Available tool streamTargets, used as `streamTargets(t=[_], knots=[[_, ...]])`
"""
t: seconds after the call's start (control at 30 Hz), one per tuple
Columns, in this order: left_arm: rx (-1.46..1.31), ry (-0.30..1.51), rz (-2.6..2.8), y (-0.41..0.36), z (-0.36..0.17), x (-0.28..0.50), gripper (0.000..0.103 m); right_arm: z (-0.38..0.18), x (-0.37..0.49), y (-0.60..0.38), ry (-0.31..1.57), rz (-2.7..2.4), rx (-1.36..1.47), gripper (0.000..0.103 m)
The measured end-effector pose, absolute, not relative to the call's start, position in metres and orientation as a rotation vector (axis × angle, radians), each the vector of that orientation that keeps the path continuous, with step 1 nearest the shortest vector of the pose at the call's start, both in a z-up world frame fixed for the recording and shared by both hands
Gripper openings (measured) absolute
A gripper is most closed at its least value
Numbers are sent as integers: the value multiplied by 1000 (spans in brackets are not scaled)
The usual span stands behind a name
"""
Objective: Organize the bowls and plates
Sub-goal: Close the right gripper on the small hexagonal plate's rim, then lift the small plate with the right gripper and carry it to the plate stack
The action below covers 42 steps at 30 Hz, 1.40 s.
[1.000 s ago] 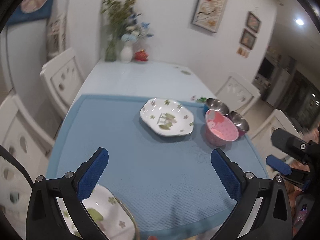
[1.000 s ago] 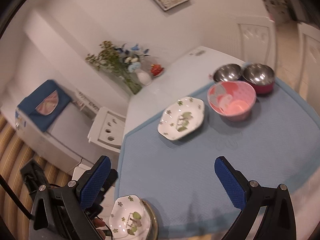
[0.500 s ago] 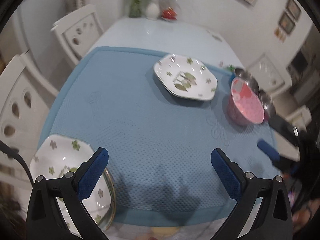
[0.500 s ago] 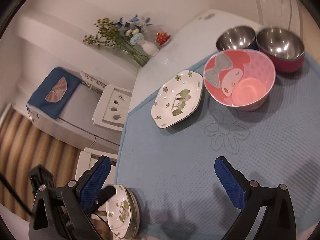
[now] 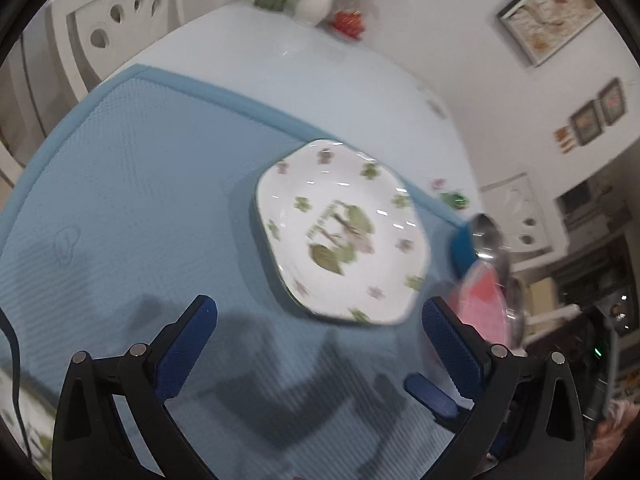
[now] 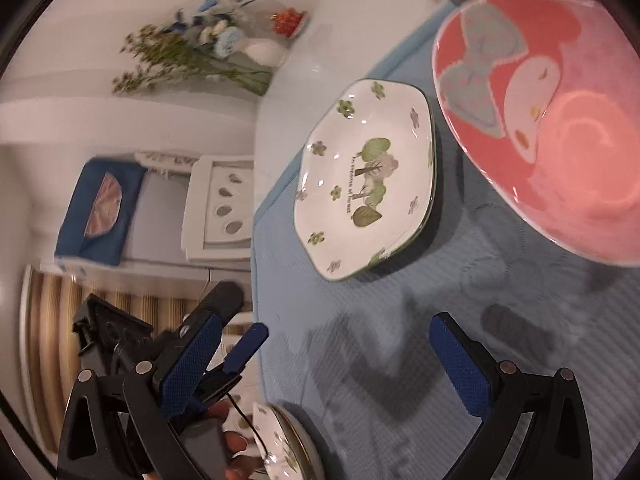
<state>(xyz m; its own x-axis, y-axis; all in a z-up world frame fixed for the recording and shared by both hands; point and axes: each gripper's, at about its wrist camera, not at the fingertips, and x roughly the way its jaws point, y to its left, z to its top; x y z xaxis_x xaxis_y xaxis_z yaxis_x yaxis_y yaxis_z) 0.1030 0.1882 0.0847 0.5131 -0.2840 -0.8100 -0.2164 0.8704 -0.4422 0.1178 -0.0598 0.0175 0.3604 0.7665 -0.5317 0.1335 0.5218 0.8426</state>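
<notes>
2 spread grippers (image 5: pixel 316 334) (image 6: pixel 324 346) hover near plate (image 5: pixel 340 232).

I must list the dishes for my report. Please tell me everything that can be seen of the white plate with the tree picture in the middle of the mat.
The white plate is shallow, with an angular, roughly hexagonal rim edged by a thin dark line. It looks like glazed ceramic and shines. Green trees, a leaf and a line of small text mark its centre; small green and mauve flowers dot the border. It lies flat, face up and empty, on the blue mat, close beside the pink bowl. Neither gripper touches it.
</notes>
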Motion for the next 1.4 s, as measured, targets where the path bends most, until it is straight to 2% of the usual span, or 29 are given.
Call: streamTargets(t=[0.3,0.53,0.6,0.67,0.7,0.73,0.77,0.8,0.83,0.87,0.93,1.0,1.03,1.17,1.4], knots=[[-481,1162,5,207,50,173,102,-7,142,-54,1066,381,1019,103],[-517,1266,-97,205,22,201,97,-26,165,-56,1022,328,1136,103],[-507,1266,-133,203,23,201,83,-33,168,-56,1029,313,1144,101],[-492,1257,-146,204,23,199,64,-28,171,-53,1017,334,1114,101],[-485,1259,-163,206,23,198,62,-28,173,-52,1024,342,1096,95],[-473,1266,-179,208,23,197,55,-29,175,-49,1040,347,1080,83],[-468,1273,-188,208,22,198,36,-30,177,-47,1055,345,1065,79],[-496,1287,-208,210,20,200,25,-31,178,-45,1063,346,1043,74],[-538,1304,-216,212,16,200,18,-31,179,-44,1067,342,1027,66],[-563,1312,-221,212,12,201,16,-32,179,-45,1074,333,1011,61],[-547,1288,-229,208,14,200,16,-35,178,-46,1092,308,984,37],[-530,1272,-233,205,17,198,15,-36,176,-49,1106,271,959,21],[-535,1267,-233,204,18,198,15,-37,176,-50,1109,267,951,17],[-573,1247,-196,207,18,198,14,-34,178,-50,1121,312,934,18],[-462,1178,-165,195,34,191,12,-24,172,-45,1100,309,901,18]])
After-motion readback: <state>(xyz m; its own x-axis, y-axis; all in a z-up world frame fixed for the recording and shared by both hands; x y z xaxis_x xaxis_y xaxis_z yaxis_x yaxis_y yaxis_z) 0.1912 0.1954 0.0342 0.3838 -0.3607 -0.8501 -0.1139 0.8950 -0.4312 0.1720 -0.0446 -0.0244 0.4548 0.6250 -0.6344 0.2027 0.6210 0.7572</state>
